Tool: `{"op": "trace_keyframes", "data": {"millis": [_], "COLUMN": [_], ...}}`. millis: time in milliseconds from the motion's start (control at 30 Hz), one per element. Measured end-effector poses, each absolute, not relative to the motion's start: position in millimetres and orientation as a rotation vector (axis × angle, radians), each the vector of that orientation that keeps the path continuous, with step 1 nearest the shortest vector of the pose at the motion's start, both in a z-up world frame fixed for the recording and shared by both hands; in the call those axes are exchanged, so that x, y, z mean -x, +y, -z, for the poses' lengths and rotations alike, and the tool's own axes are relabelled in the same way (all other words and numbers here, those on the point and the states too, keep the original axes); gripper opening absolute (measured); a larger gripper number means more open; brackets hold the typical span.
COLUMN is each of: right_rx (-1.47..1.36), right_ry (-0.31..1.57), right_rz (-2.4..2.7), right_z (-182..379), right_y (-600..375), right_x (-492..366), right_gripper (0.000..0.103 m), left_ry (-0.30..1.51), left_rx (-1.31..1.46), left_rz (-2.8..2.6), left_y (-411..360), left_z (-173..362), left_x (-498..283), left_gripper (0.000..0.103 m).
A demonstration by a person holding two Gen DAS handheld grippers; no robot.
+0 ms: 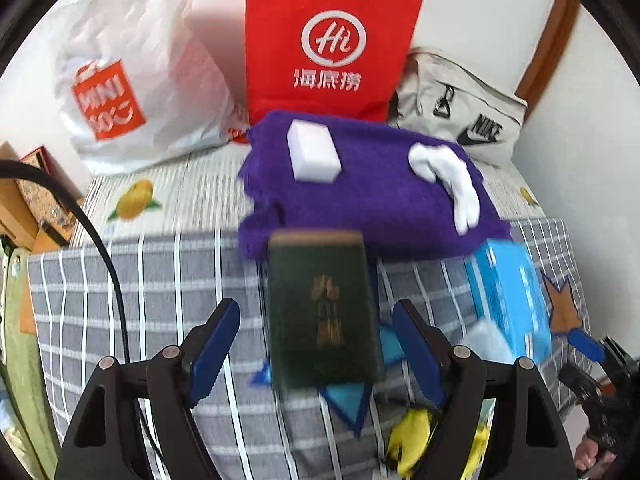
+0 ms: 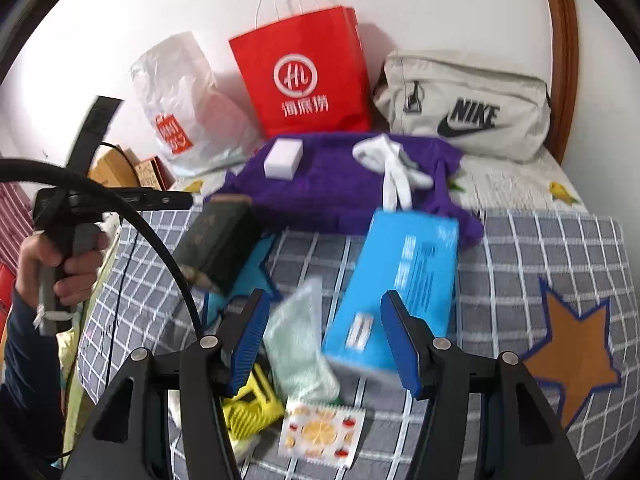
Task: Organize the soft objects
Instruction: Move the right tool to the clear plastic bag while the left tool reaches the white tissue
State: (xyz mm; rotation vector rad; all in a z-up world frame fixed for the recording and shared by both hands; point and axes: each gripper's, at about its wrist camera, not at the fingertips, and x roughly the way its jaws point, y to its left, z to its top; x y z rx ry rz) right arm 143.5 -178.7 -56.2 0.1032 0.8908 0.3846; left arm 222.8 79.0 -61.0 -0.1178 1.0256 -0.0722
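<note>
A purple towel (image 1: pixel 360 204) (image 2: pixel 332 192) lies across the bed. On it rest a white sponge block (image 1: pixel 314 156) (image 2: pixel 282 158) and a white glove (image 1: pixel 448 180) (image 2: pixel 394 168). My left gripper (image 1: pixel 316 352) is open above a dark green book (image 1: pixel 322 308) (image 2: pixel 218 244), with gaps on both sides of the book. My right gripper (image 2: pixel 328 340) is open over a pale green cloth (image 2: pixel 300 344) and the near end of a blue tissue box (image 2: pixel 396 280) (image 1: pixel 508 300). Neither pad presses on anything.
A white plastic bag (image 2: pixel 180 108), a red paper bag (image 2: pixel 304 76) and a grey Nike bag (image 2: pixel 464 112) stand along the back wall. A fruit-print packet (image 2: pixel 320 436) and a yellow plastic piece (image 2: pixel 252 408) lie on the checked cover (image 2: pixel 520 264). A hand (image 2: pixel 60 264) and black cable (image 2: pixel 160 240) are at the left.
</note>
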Motion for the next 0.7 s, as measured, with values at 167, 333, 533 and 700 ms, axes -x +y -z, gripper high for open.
{"op": "trace_keyframes", "data": {"millis": [167,333,533,700], "right_rx": [-0.063,-0.054,-0.111,-0.166], "right_ry": [0.928,0.944,0.952,0.944], "right_rz": [-0.368,-0.366,-0.399,-0.437], "right_z": [81,110,130,137], "right_y": [-172,-166,-161,-158], "right_x": [-125,-124,-130,-131], "right_gripper": [0.058,0.057,0.048,0.007], "left_ry": [1.025,1.031,1.056,1.069], "left_rx": [0.115,0.11,0.11,0.085], "left_rz": [0.065,0.062,0.081,0.082], "left_y": [82,78,71,61], "left_z": [74,93,108,116], "left_x": [-184,-148,-129,-124], "left_gripper": [0.078,0.078,0.078,0.078]}}
